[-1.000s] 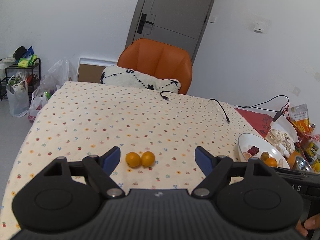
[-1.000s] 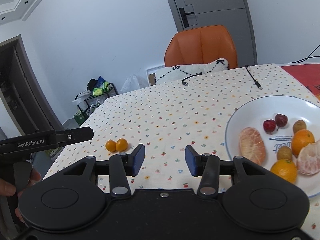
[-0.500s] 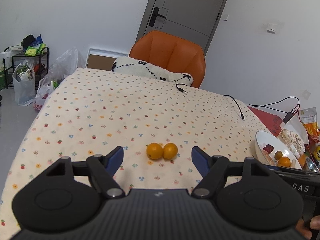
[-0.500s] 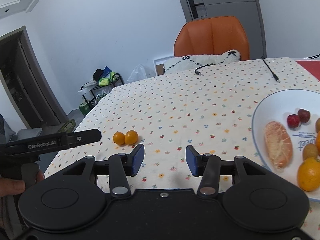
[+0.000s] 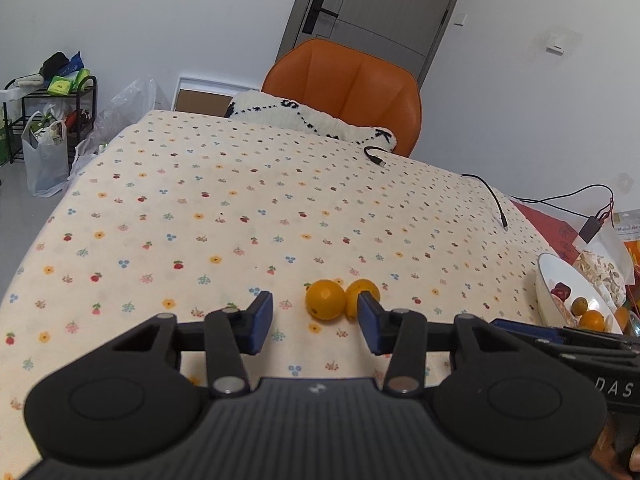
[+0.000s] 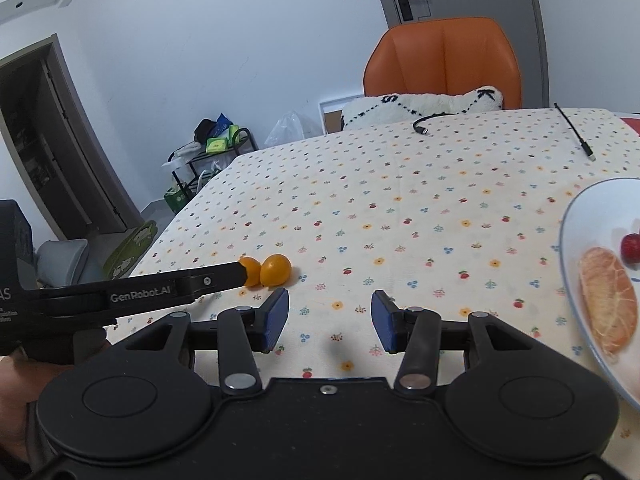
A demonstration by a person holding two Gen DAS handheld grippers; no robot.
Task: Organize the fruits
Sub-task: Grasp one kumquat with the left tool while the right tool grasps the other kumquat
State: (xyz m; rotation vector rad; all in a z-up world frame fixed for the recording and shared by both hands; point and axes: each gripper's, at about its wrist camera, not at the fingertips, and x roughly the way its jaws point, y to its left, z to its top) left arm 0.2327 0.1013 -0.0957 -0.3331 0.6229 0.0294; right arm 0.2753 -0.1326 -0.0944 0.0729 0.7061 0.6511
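Right now two small orange fruits sit side by side on the table, touching each other. The left fruit [image 5: 325, 299] is round and shiny, with a tiny dark dot near the bottom. The right fruit [image 5: 362, 294] is the same bright orange, and part of it hides behind a blue pad.

The left gripper [image 5: 316, 322] is low over the tablecloth [image 5: 240, 208] and its jaws are closing. The left fruit is in the gap between the blue pads, but they are not squeezing it. The right fruit is beside the right-hand pad, and I cannot tell if that pad touches it.

From the right wrist view, the two fruits lie at the tip of the left gripper's long black finger.

The right gripper [image 6: 330, 322] hangs over the cloth with its jaws partly apart and nothing between them.

A white plate [image 6: 576, 216] is off to the right, well apart from the two fruits. It holds a peeled orange [image 6: 608, 300] and a small red fruit [image 6: 631, 245]
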